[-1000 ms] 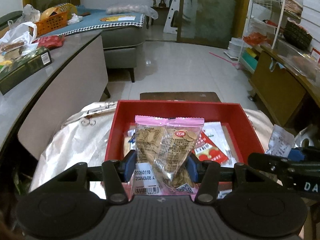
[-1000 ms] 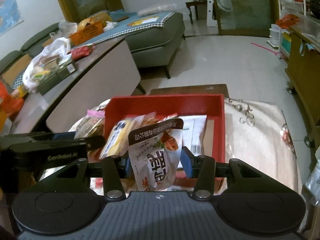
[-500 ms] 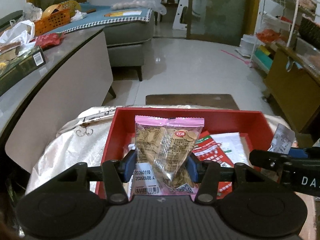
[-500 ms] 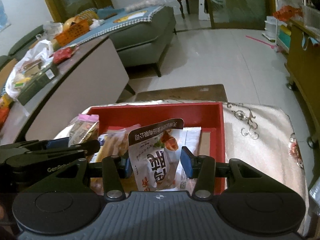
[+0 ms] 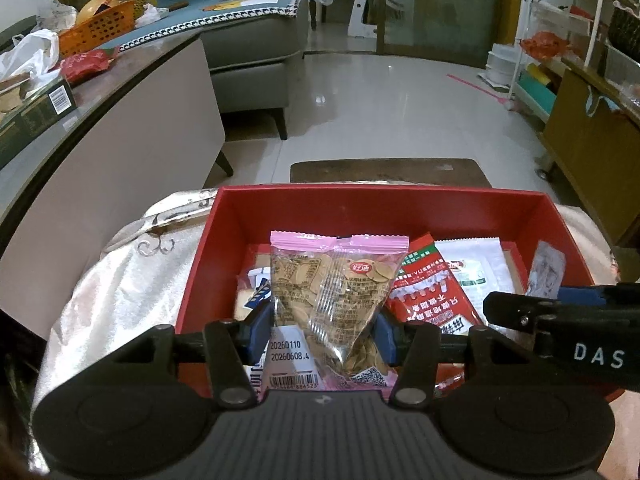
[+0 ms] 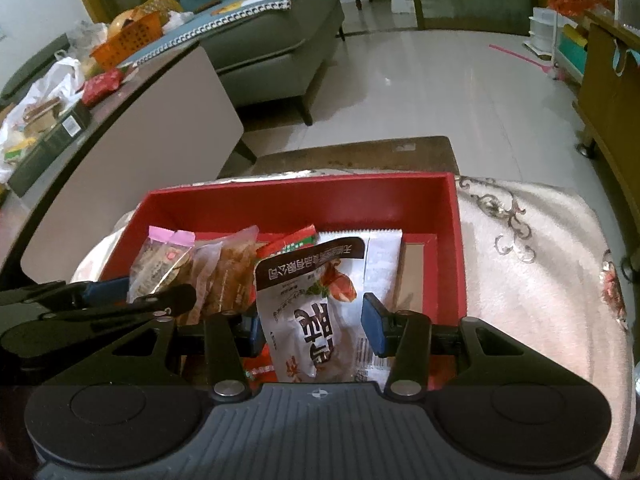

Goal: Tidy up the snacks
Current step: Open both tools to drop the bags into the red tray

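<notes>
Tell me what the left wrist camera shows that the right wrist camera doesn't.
Only the left wrist view shows the date stamp and barcode on the pink-topped seed packet clamped in the left tongs. Only the right wrist view shows the face of the white pouch with the brown band clamped in the right tongs, and bare embroidered cloth right of the box. Both show the red box with snacks inside.
</notes>
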Motion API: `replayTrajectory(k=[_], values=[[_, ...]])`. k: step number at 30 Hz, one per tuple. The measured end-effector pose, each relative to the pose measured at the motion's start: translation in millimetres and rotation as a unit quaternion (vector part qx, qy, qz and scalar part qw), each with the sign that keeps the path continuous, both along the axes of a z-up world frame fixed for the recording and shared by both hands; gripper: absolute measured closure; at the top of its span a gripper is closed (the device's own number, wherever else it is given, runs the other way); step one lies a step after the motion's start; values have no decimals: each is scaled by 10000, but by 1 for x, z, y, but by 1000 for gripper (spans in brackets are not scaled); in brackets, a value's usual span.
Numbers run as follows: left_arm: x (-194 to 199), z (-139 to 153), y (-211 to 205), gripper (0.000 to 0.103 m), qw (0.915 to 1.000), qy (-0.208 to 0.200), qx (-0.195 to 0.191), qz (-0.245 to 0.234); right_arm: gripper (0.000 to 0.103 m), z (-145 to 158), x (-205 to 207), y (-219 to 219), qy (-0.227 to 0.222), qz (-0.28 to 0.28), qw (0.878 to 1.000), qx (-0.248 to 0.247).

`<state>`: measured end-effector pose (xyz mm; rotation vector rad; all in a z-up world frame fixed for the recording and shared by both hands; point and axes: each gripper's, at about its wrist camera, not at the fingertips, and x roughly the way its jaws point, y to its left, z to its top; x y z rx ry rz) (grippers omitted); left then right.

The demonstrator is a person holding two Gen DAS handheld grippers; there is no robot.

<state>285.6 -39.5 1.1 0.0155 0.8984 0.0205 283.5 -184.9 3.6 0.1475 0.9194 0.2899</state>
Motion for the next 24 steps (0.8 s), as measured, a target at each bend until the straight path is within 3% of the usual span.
replayTrajectory(k=[15, 24], values=[[-2, 3, -5, 43, 9997, -98, 196, -57, 46, -2, 2, -2, 63, -42, 10000, -31], [-7, 6, -5, 41, 9997, -121, 226, -53, 34, 2, -3, -6, 73, -43, 9999, -57]])
